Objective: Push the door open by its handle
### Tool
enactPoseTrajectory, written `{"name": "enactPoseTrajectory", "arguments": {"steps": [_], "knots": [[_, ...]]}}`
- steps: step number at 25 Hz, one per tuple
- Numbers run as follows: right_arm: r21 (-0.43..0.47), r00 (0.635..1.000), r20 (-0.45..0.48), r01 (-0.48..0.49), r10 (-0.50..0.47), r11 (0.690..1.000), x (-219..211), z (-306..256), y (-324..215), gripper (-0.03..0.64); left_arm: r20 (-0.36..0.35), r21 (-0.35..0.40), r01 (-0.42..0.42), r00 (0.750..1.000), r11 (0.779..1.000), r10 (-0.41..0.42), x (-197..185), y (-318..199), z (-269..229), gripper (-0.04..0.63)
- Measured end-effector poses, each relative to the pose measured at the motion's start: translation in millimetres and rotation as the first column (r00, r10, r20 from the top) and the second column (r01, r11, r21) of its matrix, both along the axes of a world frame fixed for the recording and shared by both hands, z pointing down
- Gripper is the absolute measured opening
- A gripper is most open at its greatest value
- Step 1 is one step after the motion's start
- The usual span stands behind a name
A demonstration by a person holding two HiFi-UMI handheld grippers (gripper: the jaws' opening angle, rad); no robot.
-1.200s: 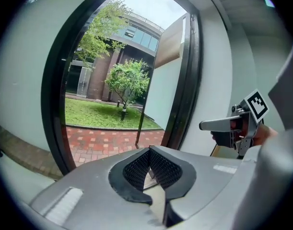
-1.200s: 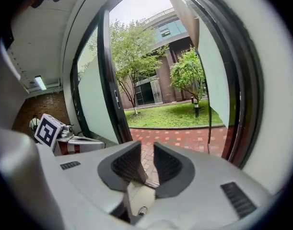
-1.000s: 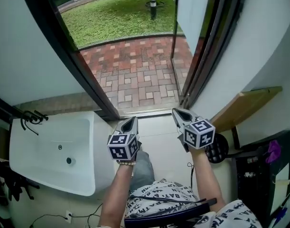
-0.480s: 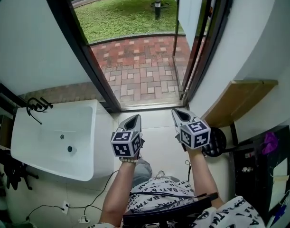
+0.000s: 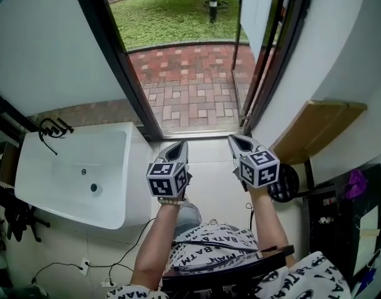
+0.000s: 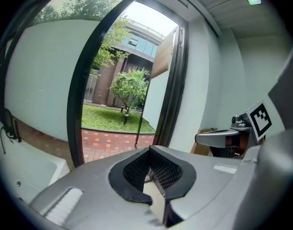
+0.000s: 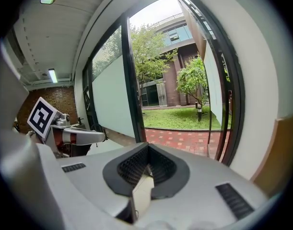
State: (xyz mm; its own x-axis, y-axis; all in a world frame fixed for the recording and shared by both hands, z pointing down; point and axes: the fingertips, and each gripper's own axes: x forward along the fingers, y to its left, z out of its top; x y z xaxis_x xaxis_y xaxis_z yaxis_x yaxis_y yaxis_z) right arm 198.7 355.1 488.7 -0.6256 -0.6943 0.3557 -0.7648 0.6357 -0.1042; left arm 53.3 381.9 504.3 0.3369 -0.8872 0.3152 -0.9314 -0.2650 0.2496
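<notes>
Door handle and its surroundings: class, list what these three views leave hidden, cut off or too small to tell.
- The handle: none can be picked out on the open door; the head view's top edge cuts the door off, and both gripper views show it at a steep angle.
- The purple object on the dark shelf, head view: too small to name.
- The tap by the sink, head view: small and dark, shape unclear.
</notes>
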Motion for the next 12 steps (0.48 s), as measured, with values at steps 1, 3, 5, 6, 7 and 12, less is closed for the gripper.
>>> {"name": "enactPoseTrajectory", "arguments": {"steps": [1,3,5,6,7,12], "knots": [[0.001,1.0,-0.001,-0.001,0.001,1.0,0.4,-0.4,-0.2,0.0,-0.001,0.0,0.0,1.0,1.0,0.0,0.0,-0.2,0.0,-0.015],[0.004,1.0,-0.006,-0.005,0.005,1.0,-0.1,-1.8,-0.8,0.0,-0.003,0.002,-0.003,1.0,1.0,0.003,-0.9,-1.3,-0.5,-0.014],[0.008,1.0,-0.008,-0.009,0.01,1.0,-0.6,-3.2,-0.3,0.0,-0.005,0.004,-0.007,1.0,1.0,0.007,-1.6,-1.5,-0.9,-0.015],[0.01,1.0,-0.009,-0.011,0.011,1.0,-0.5,-3.8,0.1,0.0,-0.006,0.005,-0.008,1.0,1.0,0.008,-1.7,-1.4,-1.2,-0.015],[0.011,1.0,-0.01,-0.012,0.012,1.0,-0.3,-4.1,0.4,0.0,-0.005,0.006,-0.009,1.0,1.0,0.009,-2.0,-1.4,-1.5,-0.015],[0.013,1.0,-0.014,-0.016,0.017,1.0,0.1,-2.9,2.4,0.0,-0.005,0.006,-0.008,1.0,1.0,0.008,-3.3,-1.1,0.1,-0.014]]}}
